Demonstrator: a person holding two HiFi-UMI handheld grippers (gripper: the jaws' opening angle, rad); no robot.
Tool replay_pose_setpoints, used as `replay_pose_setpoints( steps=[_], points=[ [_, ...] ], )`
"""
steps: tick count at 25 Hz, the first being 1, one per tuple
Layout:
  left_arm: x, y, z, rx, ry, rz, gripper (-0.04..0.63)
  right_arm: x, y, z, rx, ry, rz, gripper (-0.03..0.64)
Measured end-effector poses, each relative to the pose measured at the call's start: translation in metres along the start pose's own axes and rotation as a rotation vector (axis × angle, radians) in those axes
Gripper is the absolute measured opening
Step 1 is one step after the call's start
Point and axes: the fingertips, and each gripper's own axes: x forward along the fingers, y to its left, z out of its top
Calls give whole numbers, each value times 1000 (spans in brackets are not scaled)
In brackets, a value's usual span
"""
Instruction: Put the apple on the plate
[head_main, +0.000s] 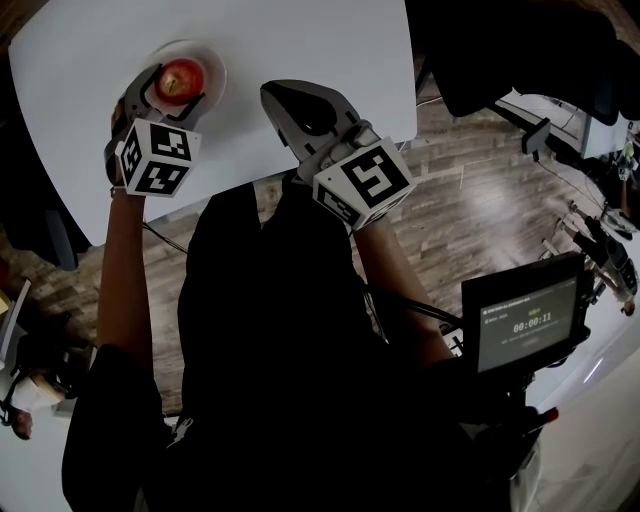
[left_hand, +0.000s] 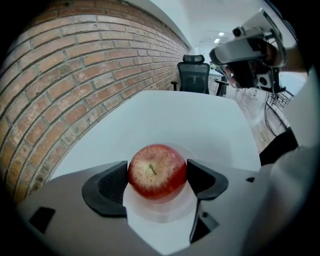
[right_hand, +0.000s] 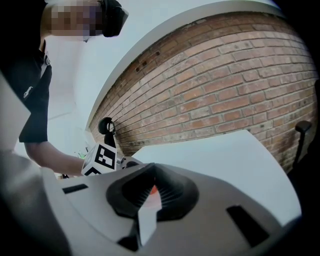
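Nearly complete: apple (left_hand: 157, 171) clamped in left gripper (left_hand: 156, 181), sitting on or just above plate (left_hand: 160, 212), release apparently pending; right gripper (right_hand: 150, 192) closed, empty, idle.

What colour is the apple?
The apple is red, with a yellowish speckled patch on top, clearest in the left gripper view.

A brick wall (left_hand: 75, 75) backs the white table (head_main: 300, 40), with wood floor (head_main: 480, 200) and black office chair (left_hand: 194, 75).

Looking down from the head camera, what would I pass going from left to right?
Apple → right hand-held gripper → small screen
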Motion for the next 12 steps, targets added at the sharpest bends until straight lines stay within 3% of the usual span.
replay_pose_setpoints(
  steps=[5,12],
  points=[
    [1,0,2,-12,-9,-3,362,1,-2,1,-2,-4,-7,3],
    [4,0,1,-36,-16,-17,421,0,-3,-1,5,0,-11,5]
  ],
)
